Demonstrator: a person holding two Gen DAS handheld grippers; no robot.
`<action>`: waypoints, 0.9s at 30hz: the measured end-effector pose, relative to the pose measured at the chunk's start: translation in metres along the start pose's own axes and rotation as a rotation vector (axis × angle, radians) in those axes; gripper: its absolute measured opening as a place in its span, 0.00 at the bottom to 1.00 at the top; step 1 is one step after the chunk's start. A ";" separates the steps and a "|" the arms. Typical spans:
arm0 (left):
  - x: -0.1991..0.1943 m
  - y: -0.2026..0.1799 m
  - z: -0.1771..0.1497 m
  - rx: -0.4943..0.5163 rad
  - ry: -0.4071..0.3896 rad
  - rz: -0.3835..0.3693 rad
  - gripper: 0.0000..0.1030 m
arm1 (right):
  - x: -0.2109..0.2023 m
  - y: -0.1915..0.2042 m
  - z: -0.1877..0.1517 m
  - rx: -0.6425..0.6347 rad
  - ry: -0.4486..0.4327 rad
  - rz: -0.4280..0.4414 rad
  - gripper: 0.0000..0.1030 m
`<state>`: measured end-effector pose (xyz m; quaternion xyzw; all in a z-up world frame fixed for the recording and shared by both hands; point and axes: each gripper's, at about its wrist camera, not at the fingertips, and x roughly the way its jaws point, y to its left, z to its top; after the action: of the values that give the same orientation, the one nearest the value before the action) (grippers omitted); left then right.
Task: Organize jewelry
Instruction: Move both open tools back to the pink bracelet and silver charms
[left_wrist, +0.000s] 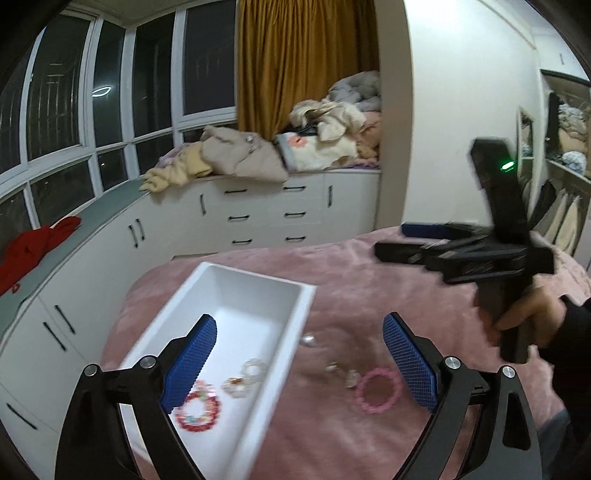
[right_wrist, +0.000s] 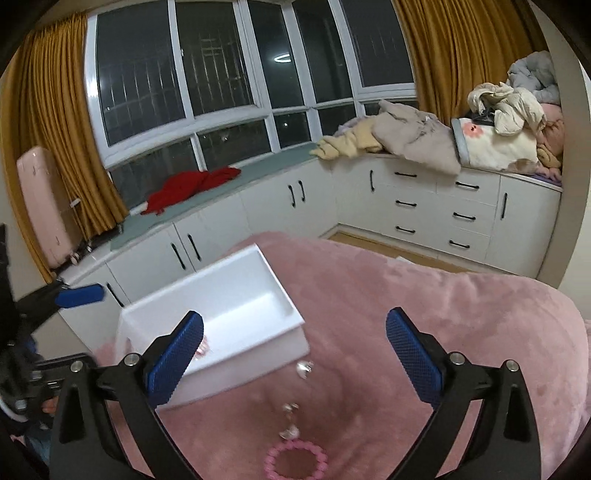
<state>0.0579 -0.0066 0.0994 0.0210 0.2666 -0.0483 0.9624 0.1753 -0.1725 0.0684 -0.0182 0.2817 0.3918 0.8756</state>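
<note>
Bedroom at night: dark windows (right_wrist: 221, 74), mustard curtains (left_wrist: 306, 62), white cabinets (right_wrist: 443, 206) heaped with clothes (left_wrist: 317, 140), a red garment (right_wrist: 192, 186) on the sill. In front, a bed under a pink plush blanket (right_wrist: 443, 332).

On the blanket, a white rectangular tray (left_wrist: 236, 277), open side up. Inside it, near the close end: a red beaded bracelet (left_wrist: 197, 410) and a pair of clear, pale pieces (left_wrist: 245, 376). Outside the tray, on the blanket just beside its long wall: a pink beaded bracelet (left_wrist: 377, 392), and small clear or silvery pieces (right_wrist: 293, 419) strung in a loose line from it toward the tray corner; too blurred to name.

Left hand-held gripper (left_wrist: 300, 363): blue pads spread wide, nothing between them, above the tray's near end and the pink bracelet. Right hand-held gripper (right_wrist: 295, 354): likewise spread wide and empty, above the blanket beside the tray.
</note>
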 end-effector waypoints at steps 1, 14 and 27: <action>0.000 -0.007 -0.003 -0.009 -0.016 -0.018 0.90 | 0.002 -0.002 -0.003 -0.009 0.008 -0.011 0.95; 0.043 -0.064 -0.056 0.041 0.019 -0.115 0.90 | 0.028 -0.033 -0.049 0.018 0.093 -0.046 0.95; 0.114 -0.055 -0.104 0.014 0.172 -0.137 0.71 | 0.095 -0.018 -0.071 -0.150 0.194 -0.023 0.83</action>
<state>0.0960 -0.0633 -0.0490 0.0137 0.3486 -0.1137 0.9302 0.2048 -0.1388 -0.0430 -0.1248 0.3349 0.3981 0.8448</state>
